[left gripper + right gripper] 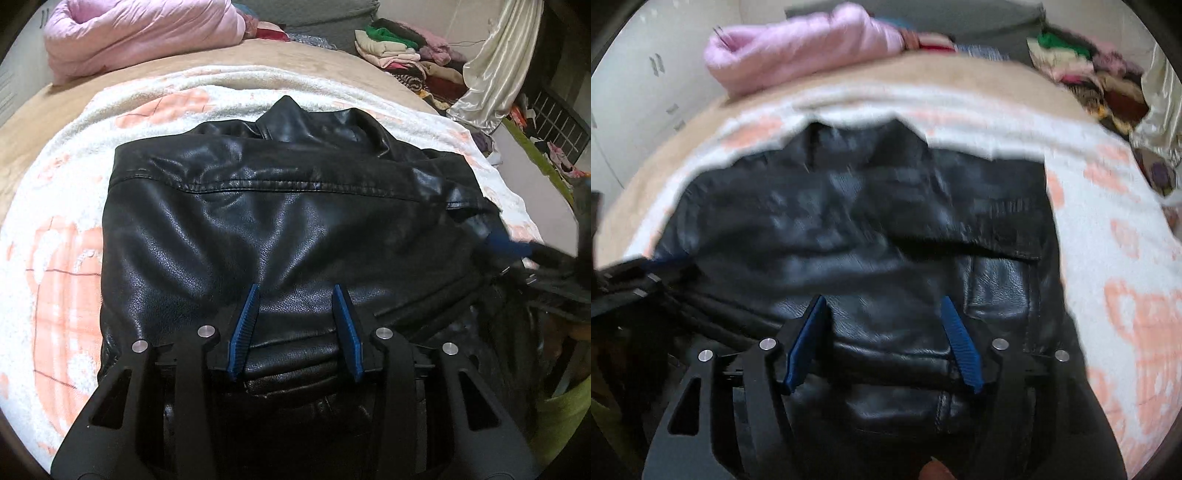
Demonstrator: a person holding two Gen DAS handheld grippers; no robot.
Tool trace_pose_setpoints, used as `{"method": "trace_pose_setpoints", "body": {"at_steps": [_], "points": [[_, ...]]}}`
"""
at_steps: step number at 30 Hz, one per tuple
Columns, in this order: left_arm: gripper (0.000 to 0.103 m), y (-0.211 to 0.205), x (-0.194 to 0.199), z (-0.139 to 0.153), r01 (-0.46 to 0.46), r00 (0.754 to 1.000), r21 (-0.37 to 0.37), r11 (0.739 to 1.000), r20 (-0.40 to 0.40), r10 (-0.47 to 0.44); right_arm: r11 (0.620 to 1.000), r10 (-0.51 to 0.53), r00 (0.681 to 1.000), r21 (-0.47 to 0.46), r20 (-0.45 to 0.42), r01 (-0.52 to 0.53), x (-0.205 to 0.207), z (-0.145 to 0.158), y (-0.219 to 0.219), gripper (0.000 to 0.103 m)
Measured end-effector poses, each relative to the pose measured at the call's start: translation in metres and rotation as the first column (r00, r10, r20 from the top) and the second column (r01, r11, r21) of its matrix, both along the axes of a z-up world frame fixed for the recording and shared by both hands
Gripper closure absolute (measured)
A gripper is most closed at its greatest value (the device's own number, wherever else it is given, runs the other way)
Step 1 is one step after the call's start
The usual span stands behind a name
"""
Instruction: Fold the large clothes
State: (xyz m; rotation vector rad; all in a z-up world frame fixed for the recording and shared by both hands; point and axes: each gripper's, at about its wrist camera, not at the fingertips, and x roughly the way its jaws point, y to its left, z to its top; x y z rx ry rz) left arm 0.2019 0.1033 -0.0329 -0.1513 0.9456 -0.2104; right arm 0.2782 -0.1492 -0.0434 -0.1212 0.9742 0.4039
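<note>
A black leather jacket lies back-up on the white and peach blanket spread over the bed, its collar pointing away toward the pink quilt. The left gripper hovers over the jacket's near hem, blue fingers parted with nothing pinched between them. The right gripper, toward the jacket's other side, spreads wider and is empty too. To fold well, I'd say each should pinch the hem at matching corners and carry it evenly up toward the collar, keeping the stiff leather flat. No brand, label or writing can be read anywhere.
</note>
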Motion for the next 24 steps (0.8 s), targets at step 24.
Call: {"method": "trace_pose_setpoints", "body": {"at_steps": [24], "points": [[0.047, 0.008, -0.016, 0.021, 0.013, 1.000, -0.086, 0.996, 0.014, -0.012, 0.984, -0.072, 0.993, 0.168, 0.092, 0.055, -0.032, 0.036, -0.022, 0.007]]}}
